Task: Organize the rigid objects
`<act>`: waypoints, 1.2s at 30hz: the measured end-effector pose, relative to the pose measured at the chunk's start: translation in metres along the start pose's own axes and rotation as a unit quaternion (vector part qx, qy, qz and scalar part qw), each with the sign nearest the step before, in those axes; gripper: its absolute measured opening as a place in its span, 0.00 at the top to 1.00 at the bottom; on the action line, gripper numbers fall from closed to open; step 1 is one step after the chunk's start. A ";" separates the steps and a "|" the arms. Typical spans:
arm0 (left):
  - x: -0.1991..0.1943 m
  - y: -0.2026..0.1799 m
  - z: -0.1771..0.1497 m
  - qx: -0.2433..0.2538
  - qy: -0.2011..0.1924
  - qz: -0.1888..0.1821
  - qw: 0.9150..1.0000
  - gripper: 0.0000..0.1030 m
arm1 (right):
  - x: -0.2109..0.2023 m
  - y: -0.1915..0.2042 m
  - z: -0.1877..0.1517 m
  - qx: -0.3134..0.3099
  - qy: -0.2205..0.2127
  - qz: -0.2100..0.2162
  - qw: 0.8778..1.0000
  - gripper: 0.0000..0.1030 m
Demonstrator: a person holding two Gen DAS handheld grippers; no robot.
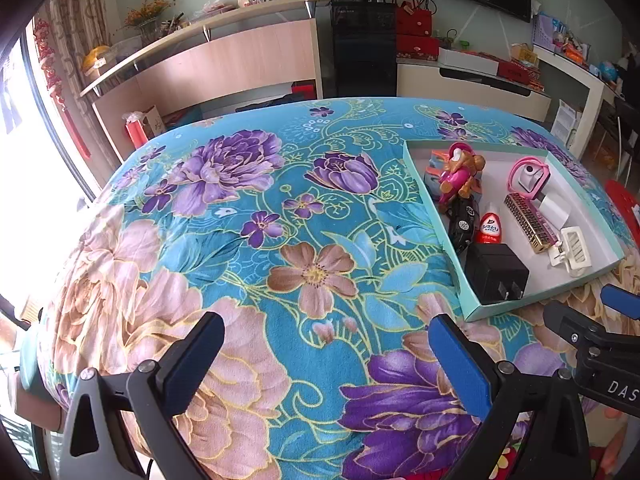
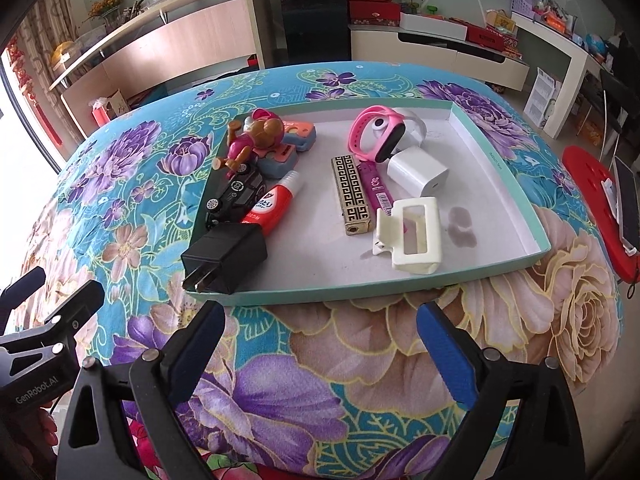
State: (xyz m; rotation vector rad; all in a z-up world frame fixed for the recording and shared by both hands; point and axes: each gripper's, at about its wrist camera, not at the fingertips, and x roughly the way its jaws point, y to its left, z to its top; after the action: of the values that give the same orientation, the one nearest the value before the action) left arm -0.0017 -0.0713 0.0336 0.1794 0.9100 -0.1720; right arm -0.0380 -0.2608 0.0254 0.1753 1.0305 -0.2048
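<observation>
In the left wrist view the left gripper point(image 1: 326, 354) is hovering spread and empty over bare blanket point(image 1: 240, 216) beside the tray point(image 1: 452, 258), while in the right wrist view the right gripper point(image 2: 320, 342), likewise unclenched and empty, is facing that tray's point(image 2: 532, 216) near rim, where the black charger point(image 2: 226, 258) and white clip point(image 2: 412, 234) are lying gathered, apparently sorted.

Left gripper point(image 1: 326, 364) fingers spread wide, empty, right gripper point(image 2: 320, 354) likewise
</observation>
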 end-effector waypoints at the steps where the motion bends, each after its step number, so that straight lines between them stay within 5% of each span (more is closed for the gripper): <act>1: 0.000 0.002 -0.002 -0.002 -0.001 0.001 1.000 0.00 | 0.000 0.003 -0.001 -0.003 0.001 -0.001 1.000 0.06; 9: 0.005 0.012 -0.022 -0.003 -0.016 0.032 0.999 0.00 | 0.004 0.017 -0.013 -0.010 -0.006 -0.013 1.000 0.06; 16: 0.010 0.022 -0.028 -0.032 -0.012 0.030 0.999 0.00 | 0.003 0.016 -0.018 0.003 -0.019 -0.029 0.999 0.06; 36: 0.013 0.015 -0.031 -0.011 -0.010 0.035 0.999 0.00 | 0.009 0.019 -0.023 0.001 -0.021 -0.051 0.998 0.06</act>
State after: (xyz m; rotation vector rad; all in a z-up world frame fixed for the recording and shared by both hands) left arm -0.0142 -0.0505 0.0061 0.1876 0.8844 -0.0983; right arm -0.0481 -0.2379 0.0069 0.1187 0.9985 -0.3014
